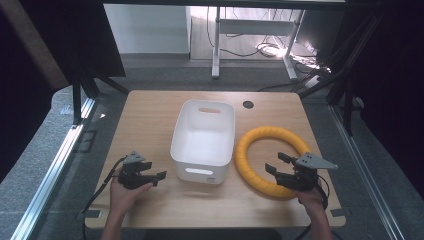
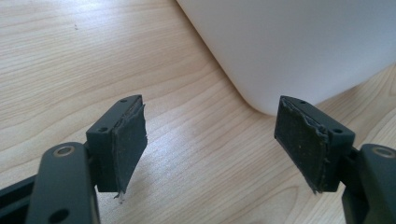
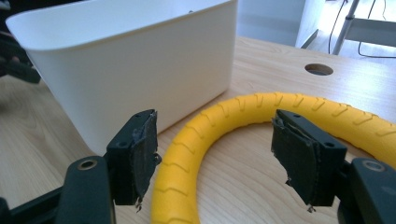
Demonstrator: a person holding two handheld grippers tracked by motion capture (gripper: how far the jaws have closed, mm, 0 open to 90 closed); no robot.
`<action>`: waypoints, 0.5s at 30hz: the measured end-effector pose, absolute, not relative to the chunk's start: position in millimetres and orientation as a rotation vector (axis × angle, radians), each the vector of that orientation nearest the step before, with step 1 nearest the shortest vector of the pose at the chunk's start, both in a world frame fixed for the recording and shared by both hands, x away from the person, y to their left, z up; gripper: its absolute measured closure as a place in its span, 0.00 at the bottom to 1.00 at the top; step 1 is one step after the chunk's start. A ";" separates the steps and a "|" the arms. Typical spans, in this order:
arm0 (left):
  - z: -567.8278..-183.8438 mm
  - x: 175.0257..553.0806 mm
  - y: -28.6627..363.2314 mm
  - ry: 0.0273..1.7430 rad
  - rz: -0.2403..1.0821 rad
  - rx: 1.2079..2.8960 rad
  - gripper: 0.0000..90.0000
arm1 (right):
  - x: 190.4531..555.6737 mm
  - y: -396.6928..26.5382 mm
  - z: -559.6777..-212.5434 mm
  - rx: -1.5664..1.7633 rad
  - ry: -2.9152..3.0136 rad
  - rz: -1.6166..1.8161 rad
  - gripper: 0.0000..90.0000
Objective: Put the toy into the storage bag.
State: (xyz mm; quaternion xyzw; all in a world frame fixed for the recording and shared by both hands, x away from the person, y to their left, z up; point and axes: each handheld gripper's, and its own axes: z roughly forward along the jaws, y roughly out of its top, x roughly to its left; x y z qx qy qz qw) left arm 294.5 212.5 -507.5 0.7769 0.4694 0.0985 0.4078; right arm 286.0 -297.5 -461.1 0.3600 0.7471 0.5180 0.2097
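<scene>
High view: white bin mid-desk; yellow ring flat just right of it; right tongs released, over the ring's near arc, one jaw either side of the tube, pads clear; left tongs released, empty, near the bin's near left corner.

We see a wooden table with a white bin standing mid-table, walling off the left side from the right. Just right of it, a yellow ring lies flat, leaving only a narrow strip of bare wood between them. Bare wood lies open to the bin's left, along the near edge, and beyond the bin around a round cable hole.
</scene>
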 end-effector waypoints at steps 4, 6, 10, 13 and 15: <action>-507.1 292.1 211.5 1.192 0.256 1.951 0.28 | 287.8 -301.9 -470.6 0.987 2.116 1.405 0.35; -507.7 290.7 210.2 1.193 0.260 1.954 0.28 | 288.4 -302.8 -473.8 0.988 2.122 1.401 0.36; -508.1 288.9 203.3 1.168 0.252 1.976 0.26 | 289.9 -304.0 -479.4 0.968 2.141 1.387 0.36; -505.6 286.8 197.9 1.145 0.282 2.009 0.25 | 290.7 -303.8 -478.5 0.970 2.129 1.386 0.36; -502.2 284.3 194.4 1.126 0.294 2.015 0.25 | 290.4 -303.1 -477.5 0.967 2.126 1.393 0.36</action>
